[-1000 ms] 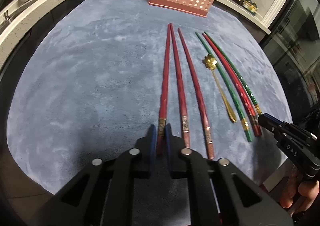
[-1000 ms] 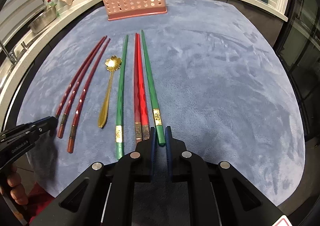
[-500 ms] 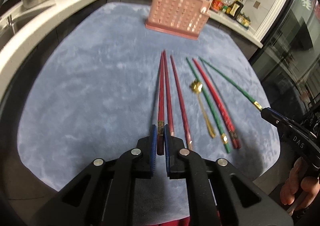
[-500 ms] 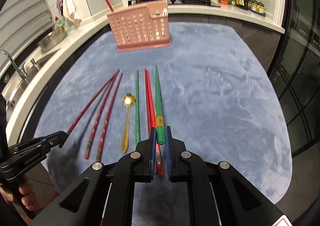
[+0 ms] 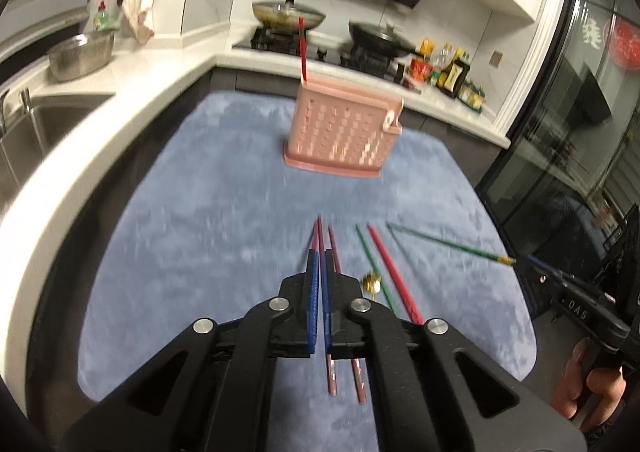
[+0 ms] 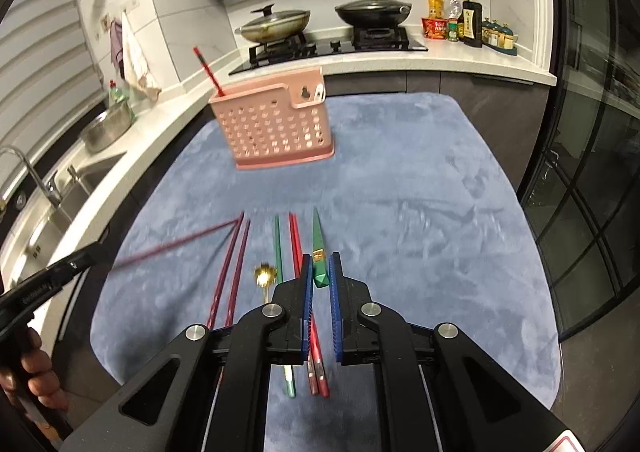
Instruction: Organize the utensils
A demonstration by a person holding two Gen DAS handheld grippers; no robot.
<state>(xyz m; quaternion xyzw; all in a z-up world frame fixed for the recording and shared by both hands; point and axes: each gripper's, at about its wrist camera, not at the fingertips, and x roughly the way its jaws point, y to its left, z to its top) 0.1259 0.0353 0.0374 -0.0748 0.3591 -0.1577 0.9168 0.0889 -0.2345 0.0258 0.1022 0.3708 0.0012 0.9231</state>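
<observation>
Left claw tilts downward, jaws pinched together; right claw likewise angled down, clamped; a hand grips its handle.

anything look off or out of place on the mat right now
Nothing spilled or damaged. Two chopsticks are off the mat by design: the left gripper holds a dark red chopstick, the right gripper a green chopstick. The rest lie in tidy rows.

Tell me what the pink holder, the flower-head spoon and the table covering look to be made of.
Pink holder: likely moulded plastic, matte, with rows of punched holes.
Flower-head spoon: probably gold-toned metal, shiny, catching the light.
Table covering: seemingly soft blue-grey plush fabric, with brushed streaks in its nap.
</observation>
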